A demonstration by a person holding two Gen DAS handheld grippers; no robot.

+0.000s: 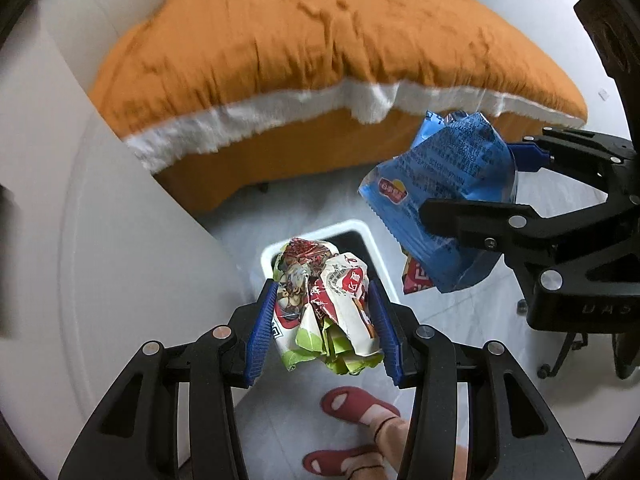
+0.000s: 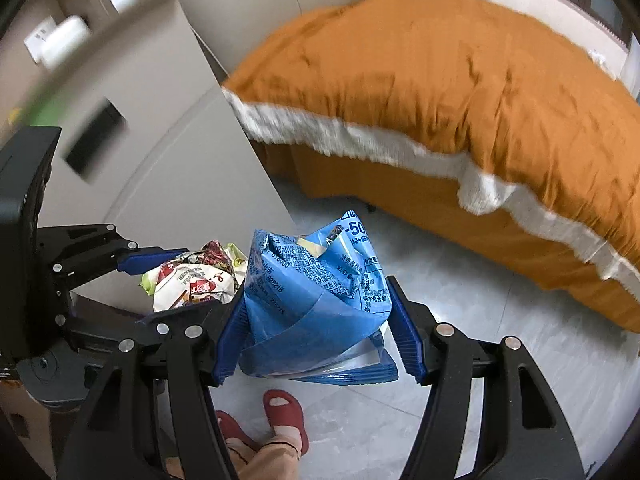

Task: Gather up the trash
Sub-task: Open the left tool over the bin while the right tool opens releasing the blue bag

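Left gripper (image 1: 324, 316) clamped on crumpled wrappers (image 1: 328, 312) right above the bin (image 1: 320, 236) — right gripper (image 2: 316, 328) beside it, squeezing a blue chip bag (image 2: 316, 292).

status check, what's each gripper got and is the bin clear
Left gripper shut on crumpled wrappers, over white bin. Right gripper shut on blue bag. Nothing blocking.

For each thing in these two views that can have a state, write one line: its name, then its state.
left gripper: shut on the crumpled snack wrappers, above the bin.
crumpled snack wrappers: crushed, held in the air.
right gripper: shut on the blue chip bag.
blue chip bag: creased, torn open at the top, held off the floor.
white bin: open-topped, standing on the floor, contents hidden.
orange bedspread: spread over the bed, wrinkled.
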